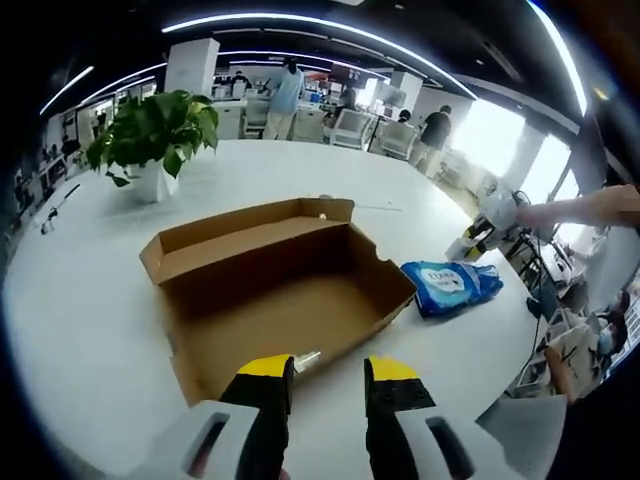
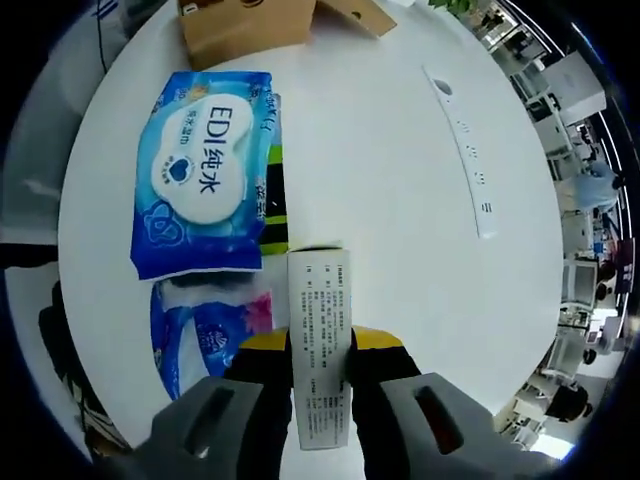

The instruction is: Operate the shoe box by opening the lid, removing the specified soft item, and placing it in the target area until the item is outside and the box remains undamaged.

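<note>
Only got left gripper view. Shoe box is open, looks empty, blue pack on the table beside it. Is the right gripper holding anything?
Observer: Yes. The right gripper is clamped on a small white printed carton.
Operator: Just one pack on the table?
Observer: No, two. The blue wipes pack lies flat, with a second blue-and-pink pack next to it, nearer the gripper.
Operator: Anything else nearby?
Observer: A long white power strip lies on the table, on the carton's other side.
</note>
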Motion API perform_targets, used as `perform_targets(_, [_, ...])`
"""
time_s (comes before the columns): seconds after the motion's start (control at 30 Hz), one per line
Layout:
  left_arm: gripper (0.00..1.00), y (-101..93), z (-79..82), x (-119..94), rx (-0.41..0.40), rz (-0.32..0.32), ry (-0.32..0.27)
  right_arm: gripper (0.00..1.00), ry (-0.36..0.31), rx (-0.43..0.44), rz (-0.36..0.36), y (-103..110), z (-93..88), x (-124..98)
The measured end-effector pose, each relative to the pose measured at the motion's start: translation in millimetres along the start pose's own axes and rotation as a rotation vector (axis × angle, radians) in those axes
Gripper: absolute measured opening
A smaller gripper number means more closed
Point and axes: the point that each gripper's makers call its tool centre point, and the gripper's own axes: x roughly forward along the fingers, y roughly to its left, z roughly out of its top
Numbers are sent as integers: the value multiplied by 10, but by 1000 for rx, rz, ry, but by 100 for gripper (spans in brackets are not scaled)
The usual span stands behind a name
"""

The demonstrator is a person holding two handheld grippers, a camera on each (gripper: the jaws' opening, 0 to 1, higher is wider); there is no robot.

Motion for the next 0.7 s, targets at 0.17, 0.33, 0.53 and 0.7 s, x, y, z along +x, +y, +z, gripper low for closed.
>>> perform_targets(0.17, [28,-6,-21,16,1,-3,6,19,22,-23,14,61,-52,72])
perform_targets(0.33, [28,-4,-26,33,4,-6,14,19,26,-29,17,69,-72,120])
perform_targets(0.53, [28,7,-4,35,6,-5,14,18,21,-19,30,56,-79,124])
perform_targets(0.7, [28,-7,-15,41,6,-7,16,18,21,-23,35,60,-79,130])
